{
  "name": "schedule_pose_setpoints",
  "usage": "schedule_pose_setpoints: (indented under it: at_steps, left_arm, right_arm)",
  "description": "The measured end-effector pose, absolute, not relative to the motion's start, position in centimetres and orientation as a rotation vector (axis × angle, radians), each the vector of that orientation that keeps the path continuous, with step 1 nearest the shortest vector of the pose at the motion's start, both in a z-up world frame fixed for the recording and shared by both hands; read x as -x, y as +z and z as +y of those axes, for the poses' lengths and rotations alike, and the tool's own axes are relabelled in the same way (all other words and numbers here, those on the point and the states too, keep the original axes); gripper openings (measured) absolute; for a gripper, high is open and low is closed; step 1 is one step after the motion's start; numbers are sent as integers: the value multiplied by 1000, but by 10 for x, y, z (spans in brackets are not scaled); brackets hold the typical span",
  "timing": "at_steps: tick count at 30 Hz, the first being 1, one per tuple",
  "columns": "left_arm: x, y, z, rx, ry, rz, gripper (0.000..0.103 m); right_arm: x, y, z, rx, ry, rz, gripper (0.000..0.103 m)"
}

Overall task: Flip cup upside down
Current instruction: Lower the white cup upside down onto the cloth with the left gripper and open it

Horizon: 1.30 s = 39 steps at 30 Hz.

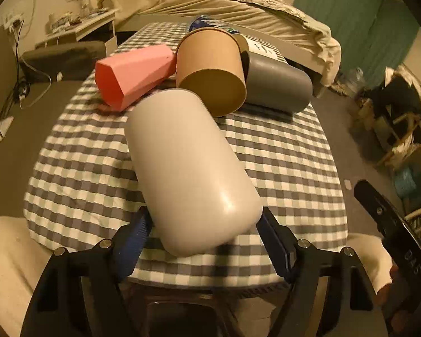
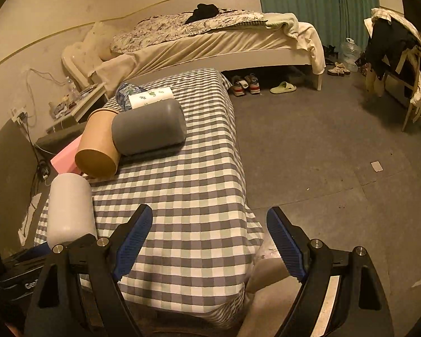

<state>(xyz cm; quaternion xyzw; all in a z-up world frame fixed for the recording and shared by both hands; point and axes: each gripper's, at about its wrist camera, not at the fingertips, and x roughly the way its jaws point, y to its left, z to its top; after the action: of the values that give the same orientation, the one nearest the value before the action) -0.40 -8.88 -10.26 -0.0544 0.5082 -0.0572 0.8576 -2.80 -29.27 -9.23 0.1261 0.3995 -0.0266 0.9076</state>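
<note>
My left gripper (image 1: 203, 221) is shut on a pale grey cup (image 1: 189, 165), its blue pads against the cup's sides near the closed end. The cup is tilted, its length pointing away over the checked table (image 1: 280, 157). It also shows at the left in the right wrist view (image 2: 68, 207). My right gripper (image 2: 209, 221) is open and empty above the table's near right corner, to the right of the held cup.
Further back on the table lie a pink cup (image 1: 134, 75), a brown paper cup (image 1: 213, 70), a dark grey cup (image 1: 277, 87), a white patterned cup (image 2: 151, 97) and a blue item (image 2: 123, 94). A bed (image 2: 210, 42) stands behind. Open floor (image 2: 322, 146) is right.
</note>
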Motion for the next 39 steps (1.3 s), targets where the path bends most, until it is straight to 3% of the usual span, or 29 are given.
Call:
schedule_pose_setpoints:
  at_steps: [22,39]
  left_arm:
    - [-21,-46,-58,89,-68,931,76]
    - [-34,-76,-35,106,-73,968,77]
  right_arm:
    - [25,-95,-279,-210,-46,825,83]
    - [22,-95,-270,-159,-44,836,83]
